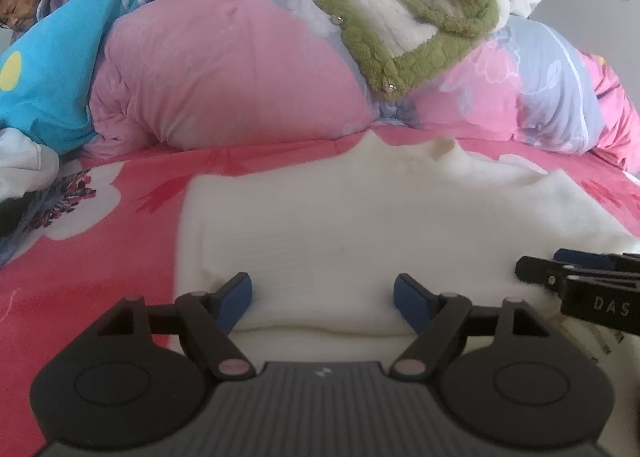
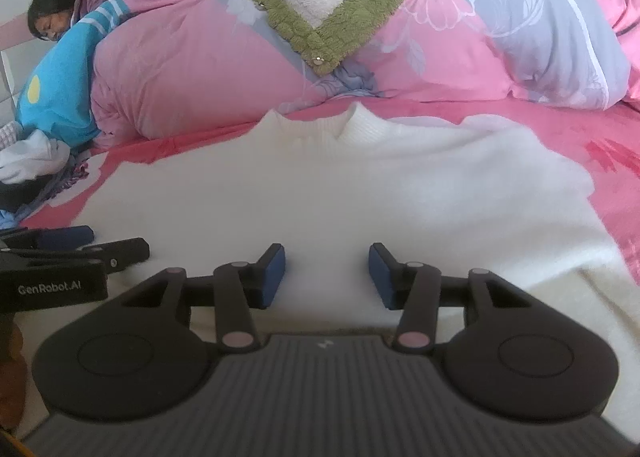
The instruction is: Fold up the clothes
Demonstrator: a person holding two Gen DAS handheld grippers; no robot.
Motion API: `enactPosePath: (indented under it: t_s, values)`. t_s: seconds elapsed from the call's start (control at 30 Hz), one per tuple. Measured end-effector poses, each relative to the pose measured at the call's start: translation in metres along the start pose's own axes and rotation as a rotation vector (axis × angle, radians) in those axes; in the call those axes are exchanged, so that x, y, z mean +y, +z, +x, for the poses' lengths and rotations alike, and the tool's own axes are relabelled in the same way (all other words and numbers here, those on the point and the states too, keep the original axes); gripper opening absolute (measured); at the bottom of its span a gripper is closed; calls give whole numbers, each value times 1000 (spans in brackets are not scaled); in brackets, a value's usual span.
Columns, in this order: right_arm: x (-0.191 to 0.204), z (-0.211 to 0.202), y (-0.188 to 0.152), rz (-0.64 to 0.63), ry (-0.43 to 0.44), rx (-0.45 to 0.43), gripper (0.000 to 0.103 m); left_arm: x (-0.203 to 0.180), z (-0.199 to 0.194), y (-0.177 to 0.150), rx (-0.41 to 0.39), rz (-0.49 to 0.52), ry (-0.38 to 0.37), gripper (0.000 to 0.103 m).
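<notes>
Right now both my tongs hang low over a white sweater spread flat on the bed. It is soft, cream-white knit with a ribbed collar at 12 o'clock in the right view, its near hem doubled into a thick fold just under my left tongs. Those stand wide open, blue pads apart, with nothing between them but sweater beneath. My right tongs are likewise spread open over the middle of the cloth, gripping nothing. Each pair shows in the other's view: right ones at 3 o'clock, left ones at 9 o'clock. Beyond the collar lies a pink quilt with a green-and-cream fleece piled on top. A person lies at 10 o'clock.
</notes>
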State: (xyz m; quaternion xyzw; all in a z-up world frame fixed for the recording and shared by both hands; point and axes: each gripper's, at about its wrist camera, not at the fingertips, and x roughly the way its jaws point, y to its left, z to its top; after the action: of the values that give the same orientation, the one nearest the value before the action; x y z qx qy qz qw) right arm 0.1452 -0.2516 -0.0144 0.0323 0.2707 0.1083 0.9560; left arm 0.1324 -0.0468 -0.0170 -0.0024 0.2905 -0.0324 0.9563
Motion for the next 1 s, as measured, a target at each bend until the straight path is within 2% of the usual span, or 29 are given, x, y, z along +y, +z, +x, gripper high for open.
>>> enactPosePath:
  t_s: [0.57,0.77,0.87,1.0]
  values:
    - [23,-11,-7,-137,-101,-1,52,4,-1,-2,-13,-20,-23,82]
    - [19,-24,-8,-104,-94,-23,55,4,0,-2,-13,-22,-24,82]
    - [1,-39,-1,-13,-85,-50,52,4,0,-2,-13,-22,-21,82]
    - [-29,-48,20,-4,-182,-89,38,3,0,-2,-14,-21,-16,82]
